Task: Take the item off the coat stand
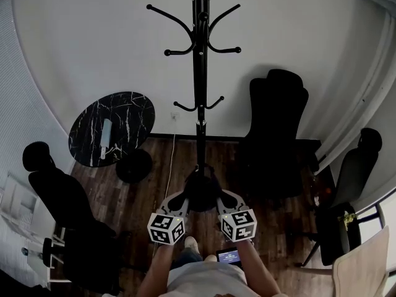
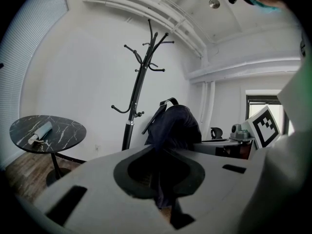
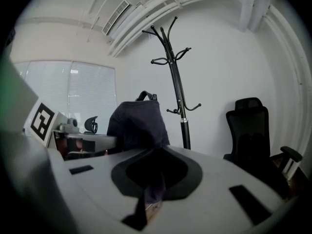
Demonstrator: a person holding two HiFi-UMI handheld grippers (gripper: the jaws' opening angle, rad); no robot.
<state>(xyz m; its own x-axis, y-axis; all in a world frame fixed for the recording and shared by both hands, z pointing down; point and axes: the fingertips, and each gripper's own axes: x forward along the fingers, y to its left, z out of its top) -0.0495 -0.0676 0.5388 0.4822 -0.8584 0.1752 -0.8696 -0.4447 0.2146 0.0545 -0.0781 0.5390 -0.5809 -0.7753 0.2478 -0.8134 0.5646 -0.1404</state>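
Plain white walls all round, dark wood plank floor. Round black marble-top table off to the left, tall black office chair against the wall on the right, another black chair near the window blinds.

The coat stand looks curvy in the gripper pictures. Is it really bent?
Probably not: the left gripper view's wide lens makes the coat stand lean and bow; the right gripper view tilts it the other way; the head view shows its pole straight.

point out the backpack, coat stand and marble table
backpack (image 2: pixel 175 125), left gripper view, its dark body
coat stand (image 1: pixel 198 91), head view, its pole
marble table (image 1: pixel 131 115), head view, bare tabletop
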